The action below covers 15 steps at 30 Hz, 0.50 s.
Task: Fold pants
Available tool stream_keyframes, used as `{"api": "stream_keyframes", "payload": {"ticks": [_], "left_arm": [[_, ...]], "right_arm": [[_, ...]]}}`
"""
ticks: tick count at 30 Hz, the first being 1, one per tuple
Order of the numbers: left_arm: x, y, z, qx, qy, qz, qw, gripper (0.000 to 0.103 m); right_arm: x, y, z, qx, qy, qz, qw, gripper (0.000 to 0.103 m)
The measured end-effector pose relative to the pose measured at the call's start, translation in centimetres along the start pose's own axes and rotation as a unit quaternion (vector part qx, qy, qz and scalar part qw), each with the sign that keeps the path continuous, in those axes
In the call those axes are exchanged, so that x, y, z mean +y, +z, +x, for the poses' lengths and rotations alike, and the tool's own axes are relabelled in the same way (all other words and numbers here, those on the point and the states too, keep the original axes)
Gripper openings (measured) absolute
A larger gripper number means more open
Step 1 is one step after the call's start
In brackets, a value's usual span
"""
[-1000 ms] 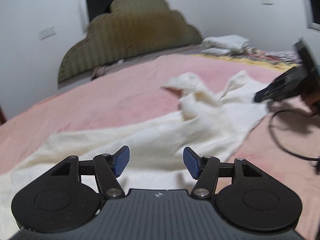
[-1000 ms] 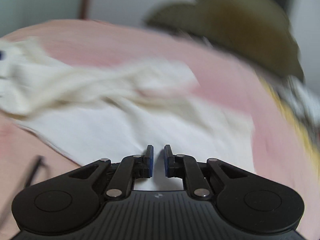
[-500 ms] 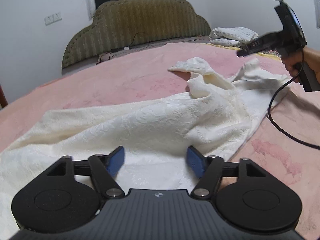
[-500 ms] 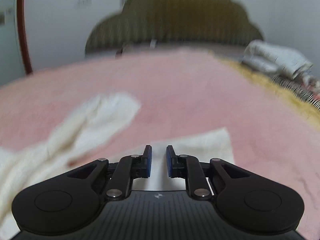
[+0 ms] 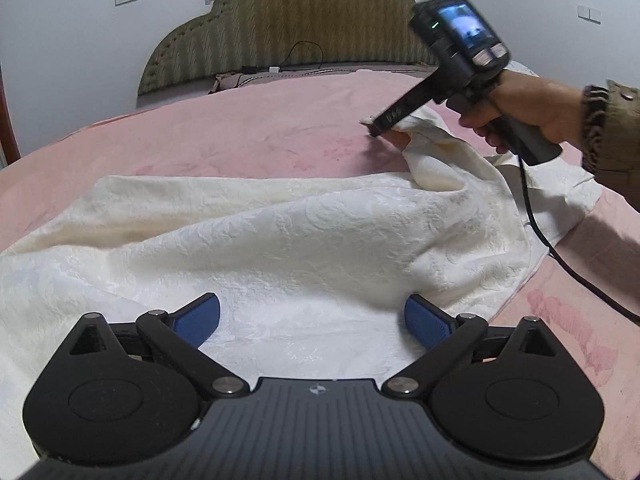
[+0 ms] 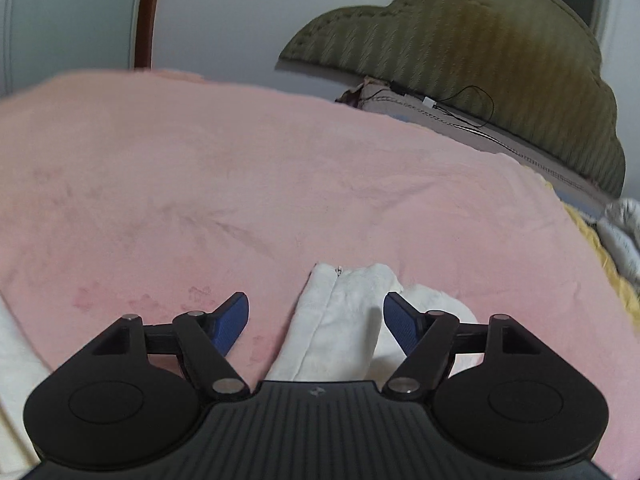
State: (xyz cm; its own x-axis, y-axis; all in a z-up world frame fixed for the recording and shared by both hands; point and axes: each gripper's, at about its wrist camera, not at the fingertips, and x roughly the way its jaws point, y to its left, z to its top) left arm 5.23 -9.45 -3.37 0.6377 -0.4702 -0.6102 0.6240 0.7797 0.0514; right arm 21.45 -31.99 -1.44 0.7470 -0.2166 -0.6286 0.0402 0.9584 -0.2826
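Cream-white pants lie rumpled across a pink bedspread. My left gripper is open and hovers low over the near part of the cloth, holding nothing. In the left wrist view my right gripper is held in a hand at the far right, its tip at a raised end of the pants. In the right wrist view the right gripper is open, and a white pants end with a zipper seam lies between its blue pads, not pinched.
An olive padded headboard stands at the far end with a cable along it. A black cable trails from the right gripper over the bed. Folded bedding and a yellow blanket edge lie at the right.
The right gripper has opened from nearly shut and moved to the far end of the pants. The left gripper has opened wider and stayed over the near cloth.
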Motion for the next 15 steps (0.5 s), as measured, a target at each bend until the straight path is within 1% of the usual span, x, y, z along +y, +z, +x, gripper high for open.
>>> {"api": "stream_keyframes", "payload": {"ticks": [1, 2, 3, 5, 7, 8, 9, 11, 13, 15], "left_arm": [[0.0, 0.0, -0.1, 0.000, 0.001, 0.001, 1.0000, 0.102], [0.0, -0.1, -0.1, 0.001, 0.002, 0.001, 1.0000, 0.102], [-0.1, -0.1, -0.2, 0.001, 0.002, 0.001, 1.0000, 0.102], [0.0, -0.2, -0.3, 0.001, 0.002, 0.000, 1.0000, 0.102], [0.1, -0.1, -0.4, 0.002, 0.001, 0.000, 1.0000, 0.102], [0.1, -0.1, -0.4, 0.001, 0.001, -0.001, 1.0000, 0.102], [0.2, -0.1, -0.5, 0.000, 0.000, -0.001, 1.0000, 0.102], [0.2, -0.1, -0.5, -0.001, 0.000, -0.002, 1.0000, 0.101], [0.1, -0.1, -0.6, -0.005, 0.001, -0.001, 1.0000, 0.099], [0.2, -0.1, -0.6, -0.005, 0.003, 0.001, 1.0000, 0.099]], "right_arm": [[0.2, 0.0, 0.6, 0.011, -0.014, -0.016, 1.000, 0.051], [0.3, 0.0, 1.0, 0.017, -0.023, -0.027, 0.999, 0.034], [0.3, -0.1, 1.1, 0.017, -0.024, -0.032, 0.999, 0.024], [-0.4, -0.4, 0.3, 0.003, -0.017, -0.006, 1.000, 0.011], [-2.3, -0.9, -1.5, -0.030, 0.007, 0.063, 0.998, 0.008], [-3.6, -1.3, -2.5, -0.045, 0.025, 0.109, 0.993, 0.005], [-5.0, -1.9, -3.6, -0.060, 0.041, 0.153, 0.985, 0.005], [-8.6, -3.2, -6.1, -0.104, 0.085, 0.252, 0.959, 0.005], [-12.1, -5.0, -9.1, -0.147, 0.116, 0.343, 0.921, 0.004], [-14.9, -6.7, -12.9, -0.207, 0.152, 0.400, 0.880, 0.003]]}}
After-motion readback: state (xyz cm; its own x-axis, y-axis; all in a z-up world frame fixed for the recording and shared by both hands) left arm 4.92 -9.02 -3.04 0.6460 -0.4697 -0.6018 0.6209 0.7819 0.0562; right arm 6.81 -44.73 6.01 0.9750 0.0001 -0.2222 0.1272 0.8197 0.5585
